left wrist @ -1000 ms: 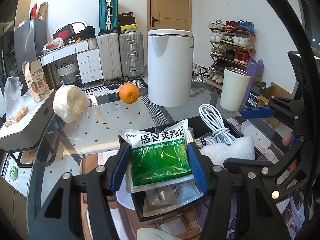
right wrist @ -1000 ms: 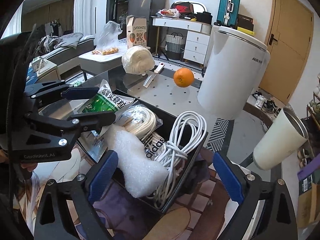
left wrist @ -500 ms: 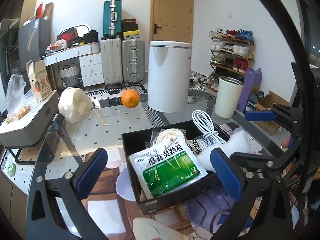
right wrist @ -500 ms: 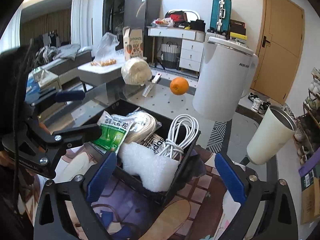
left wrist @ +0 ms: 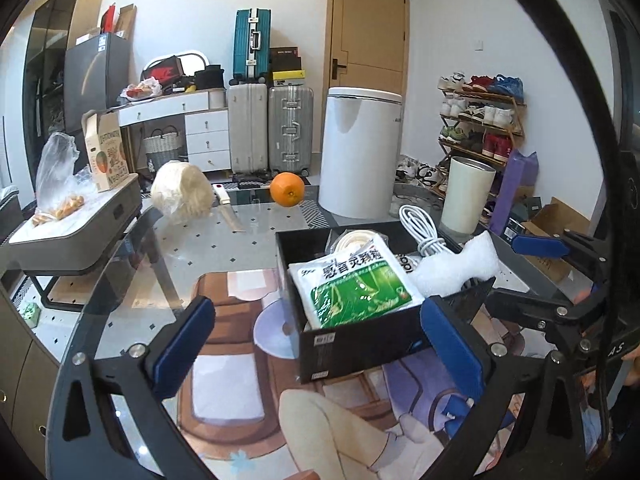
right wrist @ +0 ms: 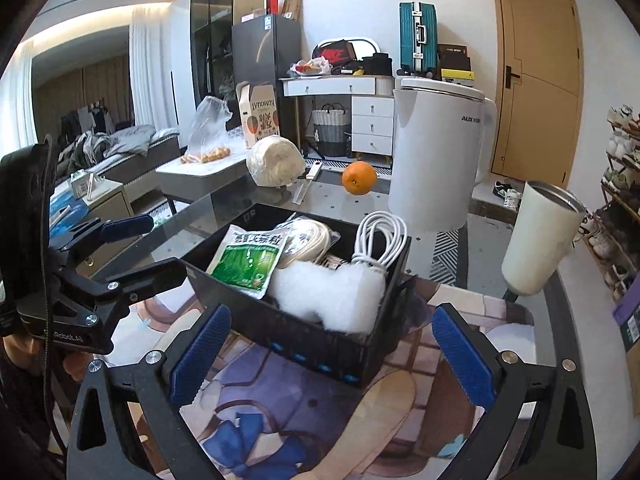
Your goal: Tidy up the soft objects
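My left gripper [left wrist: 316, 354] and my right gripper [right wrist: 330, 354] both stand wide apart and hold nothing. Ahead of my fingers, the green-and-white soft foil sachet [left wrist: 356, 286] lies inside the black rectangular plastic box [left wrist: 360, 344] (beside white foam [right wrist: 330, 294] and coiled cables), so it stays gathered.

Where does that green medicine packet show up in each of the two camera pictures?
Left wrist view: the green packet lies right of centre, at the near end of the black box.
Right wrist view: the green packet is left of centre, at the box's left end, beside the white foam.
Shared landmark: the orange on the glass table behind the box.
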{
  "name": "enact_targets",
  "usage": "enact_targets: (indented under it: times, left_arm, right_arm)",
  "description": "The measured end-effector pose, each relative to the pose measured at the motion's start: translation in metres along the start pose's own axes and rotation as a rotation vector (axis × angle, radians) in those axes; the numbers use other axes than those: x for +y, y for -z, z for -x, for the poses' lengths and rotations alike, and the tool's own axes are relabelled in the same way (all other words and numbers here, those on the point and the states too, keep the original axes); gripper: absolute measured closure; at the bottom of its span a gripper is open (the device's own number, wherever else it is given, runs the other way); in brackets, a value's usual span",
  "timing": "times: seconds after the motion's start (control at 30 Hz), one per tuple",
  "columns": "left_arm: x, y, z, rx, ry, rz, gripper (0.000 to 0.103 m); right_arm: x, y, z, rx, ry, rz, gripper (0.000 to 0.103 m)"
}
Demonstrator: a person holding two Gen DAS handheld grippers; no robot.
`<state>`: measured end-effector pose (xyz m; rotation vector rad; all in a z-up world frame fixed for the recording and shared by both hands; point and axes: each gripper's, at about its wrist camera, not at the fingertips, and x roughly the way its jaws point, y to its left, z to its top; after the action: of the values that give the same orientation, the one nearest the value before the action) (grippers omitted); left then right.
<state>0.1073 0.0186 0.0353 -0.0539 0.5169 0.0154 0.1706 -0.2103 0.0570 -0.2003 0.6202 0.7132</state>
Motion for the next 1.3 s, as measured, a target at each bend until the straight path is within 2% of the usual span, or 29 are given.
enact_targets:
  times: [0.23, 0.43, 0.6, 1.3]
  left_arm:
    - [0.000, 0.013, 0.005, -0.026, -0.053, -0.017, 0.000]
    - [0.004, 0.019, 0.007, -0.027, -0.042, 0.017, 0.000]
    - [0.001, 0.019, 0.009, -0.044, -0.043, 0.003, 0.000]
    - [-0.002, 0.020, 0.006, -0.042, -0.028, -0.015, 0.000]
  right_arm:
    - [0.009, 0.014, 0.008, -0.041, -0.013, -0.018, 0.001]
    - [0.011, 0.025, 0.012, -0.063, 0.008, -0.010, 0.001]
    - [0.012, 0.028, 0.018, -0.102, 0.017, -0.015, 0.001]
    - [0.012, 0.033, 0.021, -0.124, 0.025, -0.020, 0.001]
